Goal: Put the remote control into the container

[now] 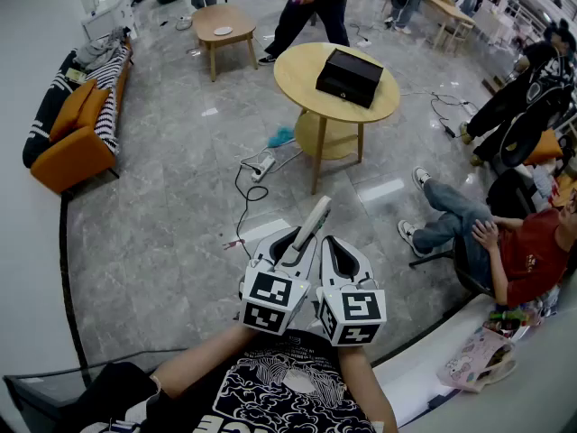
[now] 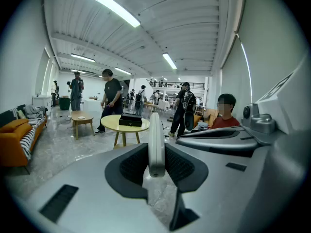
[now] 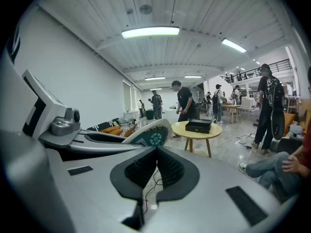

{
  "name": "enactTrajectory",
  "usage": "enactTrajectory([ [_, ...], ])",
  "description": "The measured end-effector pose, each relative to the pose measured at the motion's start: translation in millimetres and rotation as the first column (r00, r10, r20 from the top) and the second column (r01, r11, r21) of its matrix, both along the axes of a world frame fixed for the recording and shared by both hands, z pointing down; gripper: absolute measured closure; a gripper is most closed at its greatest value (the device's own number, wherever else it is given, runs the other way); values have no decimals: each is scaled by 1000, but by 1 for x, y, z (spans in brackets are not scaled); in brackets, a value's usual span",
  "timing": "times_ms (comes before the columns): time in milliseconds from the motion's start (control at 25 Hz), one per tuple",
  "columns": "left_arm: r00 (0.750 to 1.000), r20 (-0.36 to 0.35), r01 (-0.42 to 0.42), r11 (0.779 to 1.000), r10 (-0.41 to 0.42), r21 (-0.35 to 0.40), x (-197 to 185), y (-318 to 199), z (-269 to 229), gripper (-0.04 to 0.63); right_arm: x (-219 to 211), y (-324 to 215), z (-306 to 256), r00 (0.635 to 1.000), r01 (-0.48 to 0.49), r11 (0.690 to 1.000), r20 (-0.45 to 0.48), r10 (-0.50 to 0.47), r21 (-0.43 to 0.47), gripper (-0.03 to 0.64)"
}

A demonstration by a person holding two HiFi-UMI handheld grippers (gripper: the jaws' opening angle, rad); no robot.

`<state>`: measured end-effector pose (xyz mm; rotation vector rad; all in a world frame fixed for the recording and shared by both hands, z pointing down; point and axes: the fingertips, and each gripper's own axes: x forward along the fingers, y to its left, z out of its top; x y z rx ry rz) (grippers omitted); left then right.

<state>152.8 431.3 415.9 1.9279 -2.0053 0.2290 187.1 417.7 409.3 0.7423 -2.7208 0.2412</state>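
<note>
A long white remote control [image 1: 311,226] sticks forward from my left gripper [image 1: 293,242], whose pads are shut on its lower end. In the left gripper view the remote [image 2: 156,144] stands edge-on between the black pads [image 2: 133,164]. My right gripper [image 1: 335,246] is held close beside the left one, shut with nothing in it; in its own view the right gripper [image 3: 156,152] has its pads meeting and the remote [image 3: 150,136] shows to the left. The container, a black box [image 1: 349,77], lies on a round yellow table [image 1: 297,93] well ahead of both grippers.
A cable and power strip [image 1: 261,165] lie on the grey floor between me and the table. One person sits at the right [image 1: 505,242] and another walks behind the table [image 1: 311,3]. An orange sofa [image 1: 77,115] lines the left wall, with a small wooden table [image 1: 224,23] farther back.
</note>
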Motion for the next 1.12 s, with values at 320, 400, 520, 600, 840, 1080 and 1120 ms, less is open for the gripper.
enactTrajectory([
  [320, 1000, -12, -6, 1000, 6, -5, -7, 0, 4, 491, -8, 1, 4, 1000, -15, 1000, -3, 15, -10, 594],
  [400, 1000, -14, -8, 1000, 8, -6, -12, 0, 6, 491, -13, 0, 6, 1000, -19, 1000, -4, 19, -13, 594],
  [520, 1000, -22, -8, 1000, 8, -7, -20, -2, 8, 491, -20, -2, 10, 1000, -20, 1000, -12, 20, -13, 594],
  [600, 1000, -25, -8, 1000, 8, -6, -23, -5, 9, 491, -21, -6, 11, 1000, -24, 1000, -12, 24, -13, 594],
  [840, 1000, -24, 1, 1000, -2, -7, -35, -14, 10, 491, -32, -18, 10, 1000, -22, 1000, -13, 22, -14, 594],
  [1080, 1000, -29, 12, 1000, -12, -2, -45, -33, 12, 491, -39, -33, 14, 1000, -12, 1000, -13, 12, -13, 594],
  [1120, 1000, -23, 12, 1000, -12, -3, -47, -38, 12, 491, -41, -38, 14, 1000, -13, 1000, -12, 13, -14, 594],
])
